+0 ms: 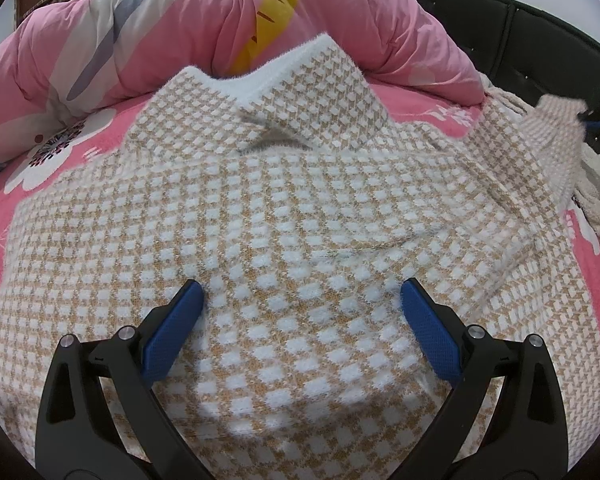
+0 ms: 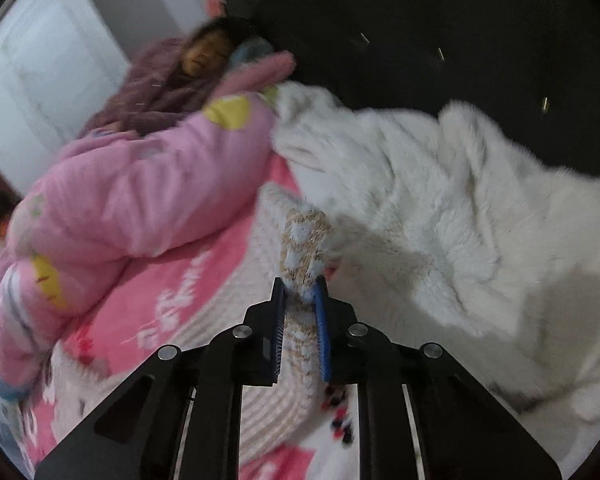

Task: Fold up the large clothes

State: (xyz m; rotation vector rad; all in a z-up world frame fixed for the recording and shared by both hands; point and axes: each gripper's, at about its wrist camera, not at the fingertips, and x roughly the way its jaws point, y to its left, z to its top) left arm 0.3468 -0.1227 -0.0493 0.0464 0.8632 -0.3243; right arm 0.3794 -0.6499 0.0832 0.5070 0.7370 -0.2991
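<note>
A tan-and-white checked sweater [image 1: 284,208] is lying spread across a pink floral bedsheet [image 1: 4,208]. The left gripper [image 1: 300,320] is hovering over it at six o'clock, tongs wide apart. Only the right wrist view shows the right gripper [image 2: 300,292] clamping a sweater fold, and a white fluffy garment [image 2: 440,200] at three o'clock. The sheet's white lettering is too blurred to read.

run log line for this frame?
step: fold | left claw: open over tan-and-white checked knit sweater | right claw: shut on sweater's sleeve
</note>
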